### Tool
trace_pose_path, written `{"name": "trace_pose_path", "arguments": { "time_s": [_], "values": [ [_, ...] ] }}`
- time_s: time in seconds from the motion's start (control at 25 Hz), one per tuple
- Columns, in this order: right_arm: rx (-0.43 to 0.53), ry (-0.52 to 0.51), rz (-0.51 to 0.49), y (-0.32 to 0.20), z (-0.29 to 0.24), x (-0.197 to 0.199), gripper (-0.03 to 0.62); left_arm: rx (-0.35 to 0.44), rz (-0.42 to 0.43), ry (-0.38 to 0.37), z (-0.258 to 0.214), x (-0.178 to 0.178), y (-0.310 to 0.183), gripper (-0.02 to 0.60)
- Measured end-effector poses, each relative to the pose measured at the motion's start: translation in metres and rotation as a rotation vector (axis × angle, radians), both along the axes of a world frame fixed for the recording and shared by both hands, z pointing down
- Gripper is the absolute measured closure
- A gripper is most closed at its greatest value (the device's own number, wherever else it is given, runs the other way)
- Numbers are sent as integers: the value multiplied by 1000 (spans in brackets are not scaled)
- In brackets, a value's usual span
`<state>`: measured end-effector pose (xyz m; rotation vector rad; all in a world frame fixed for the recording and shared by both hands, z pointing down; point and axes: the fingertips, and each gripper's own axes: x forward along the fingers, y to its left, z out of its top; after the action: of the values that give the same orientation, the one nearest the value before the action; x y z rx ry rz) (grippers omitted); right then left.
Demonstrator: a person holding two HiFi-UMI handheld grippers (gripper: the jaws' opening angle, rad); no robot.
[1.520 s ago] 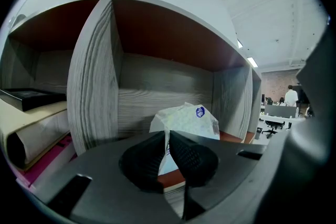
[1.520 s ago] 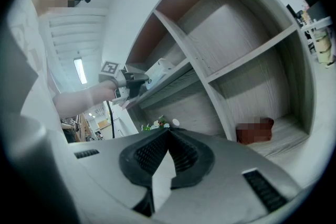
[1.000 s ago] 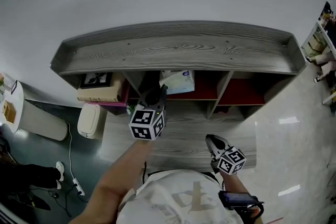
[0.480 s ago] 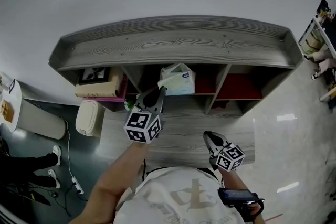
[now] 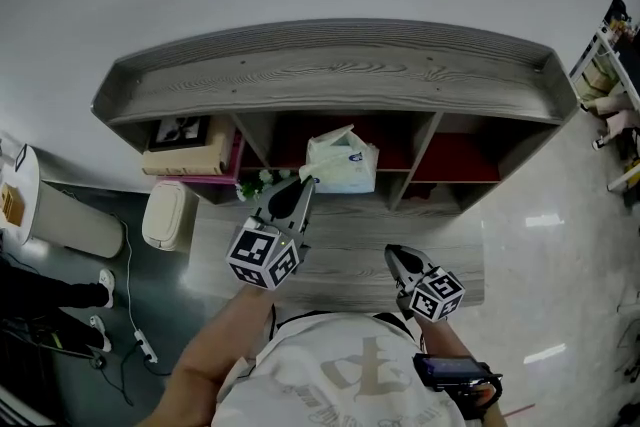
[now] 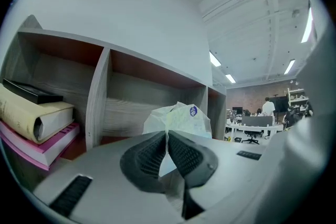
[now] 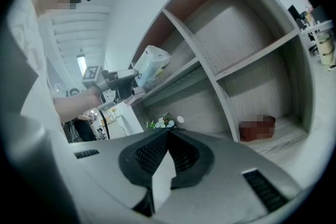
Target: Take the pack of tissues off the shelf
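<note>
The pack of tissues [image 5: 342, 161], pale plastic with a blue round label, hangs in front of the shelf's [image 5: 340, 80] middle compartment, pinched at its corner by my left gripper [image 5: 305, 183]. In the left gripper view the tissue pack [image 6: 181, 119] rises just beyond the closed jaws of the left gripper [image 6: 168, 136], its wrapper caught between them. My right gripper [image 5: 398, 260] hangs lower right near my body, jaws together and empty. From the right gripper view the tissue pack [image 7: 151, 65] shows at the far left, with the right gripper [image 7: 168, 134] pointing at the shelf's lower compartments.
Books [image 5: 190, 160] lie stacked in the shelf's left compartment, also the books [image 6: 34, 118] at the left. A small bunch of flowers [image 5: 258, 183] sits beside the left gripper. A white bin [image 5: 165, 220] stands on the floor at left. A brown object [image 7: 256, 128] lies in a lower compartment.
The left gripper has drawn back toward me with the tissue pack, pulling it out of the middle compartment. The right gripper has stayed nearly still.
</note>
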<state>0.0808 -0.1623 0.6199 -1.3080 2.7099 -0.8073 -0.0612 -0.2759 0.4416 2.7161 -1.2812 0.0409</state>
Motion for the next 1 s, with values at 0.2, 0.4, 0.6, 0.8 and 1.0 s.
{"name": "trace_pose_path", "arguments": {
  "time_s": [0.2, 0.4, 0.6, 0.8, 1.0],
  "values": [
    [9, 4, -19, -5, 0, -7, 589, 18, 15, 9, 1, -10, 16, 561],
    [26, 12, -57, -15, -5, -19, 589, 29, 8, 14, 6, -27, 29, 561],
    [23, 18, -82, -14, -6, -28, 589, 10, 5, 23, 19, -40, 45, 563],
    [23, 16, -113, -16, -6, -43, 589, -6, -16, 17, 31, -59, 56, 563],
    [19, 19, -139, -17, -5, -53, 589, -38, -56, 17, 48, -77, 66, 564]
  ]
}}
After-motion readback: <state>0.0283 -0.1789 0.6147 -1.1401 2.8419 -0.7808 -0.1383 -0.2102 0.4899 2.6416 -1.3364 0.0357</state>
